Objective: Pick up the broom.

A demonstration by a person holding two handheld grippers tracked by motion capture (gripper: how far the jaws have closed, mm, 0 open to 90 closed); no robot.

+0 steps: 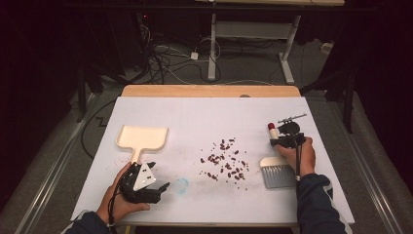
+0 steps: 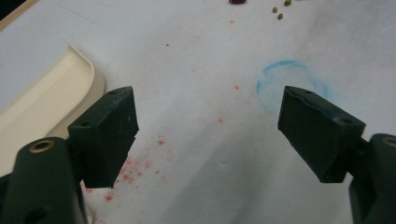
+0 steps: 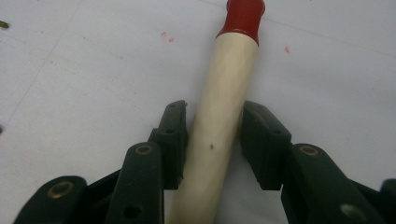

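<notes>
A cream dustpan [image 1: 142, 138] lies at the left of the white table [image 1: 209, 117], its handle pointing toward me. My left gripper [image 1: 158, 176] rests just beside that handle, jaws wide open and empty [image 2: 208, 121], with the dustpan's rim [image 2: 42, 102] to their left. Several dark beans [image 1: 224, 158] are scattered in the middle. At the right lies a brush with grey bristles [image 1: 277, 176] and a cream, red-tipped handle [image 3: 229, 84]. My right gripper [image 1: 282, 141] is shut on that handle, a pad against each side [image 3: 215, 135].
A faint blue ring [image 2: 289, 86] is drawn on the table surface in front of the left gripper, and small red specks dot the surface. A wooden strip edges the table's far side [image 1: 209, 90]. Beyond it, cables and desk legs stand on the floor.
</notes>
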